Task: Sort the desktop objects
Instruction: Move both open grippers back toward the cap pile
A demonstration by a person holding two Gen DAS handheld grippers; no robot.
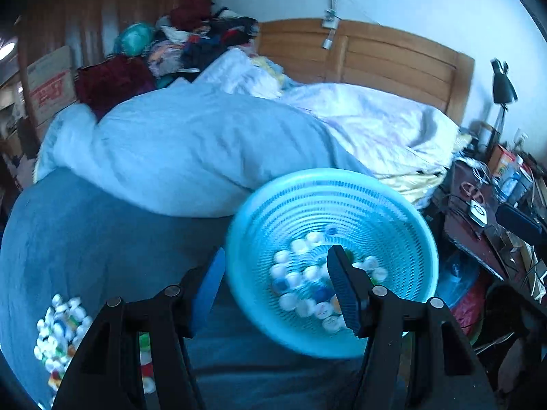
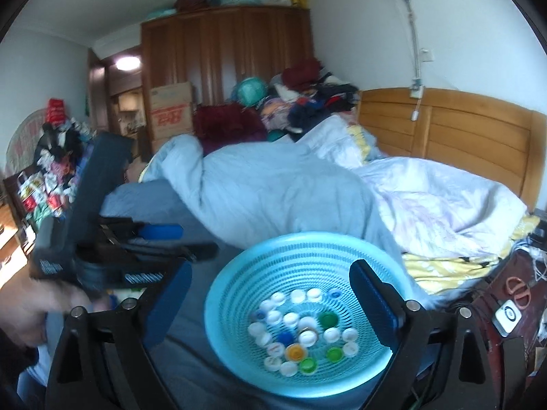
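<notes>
A light blue mesh basket [image 1: 403,212] [image 2: 239,280] sits on the blue bedsheet and holds several bottle caps [image 1: 301,276] [image 2: 297,331], mostly white, some green, blue and orange. My left gripper [image 1: 273,290] is open and empty, its right finger over the basket's near side. A loose pile of caps [image 1: 61,324] lies on the sheet at its lower left. My right gripper [image 2: 270,300] is open and empty, just above the basket's near rim. The left gripper [image 2: 102,232] also shows at the left in the right wrist view, held by a hand.
A bunched pale blue duvet [image 1: 191,150] [image 2: 273,184] lies behind the basket. A wooden headboard [image 2: 461,130] stands at the back. A cluttered dark bedside table [image 1: 485,212] [image 2: 509,307] stands to the right. Clothes [image 2: 301,102] and cardboard boxes [image 2: 171,109] are piled far back.
</notes>
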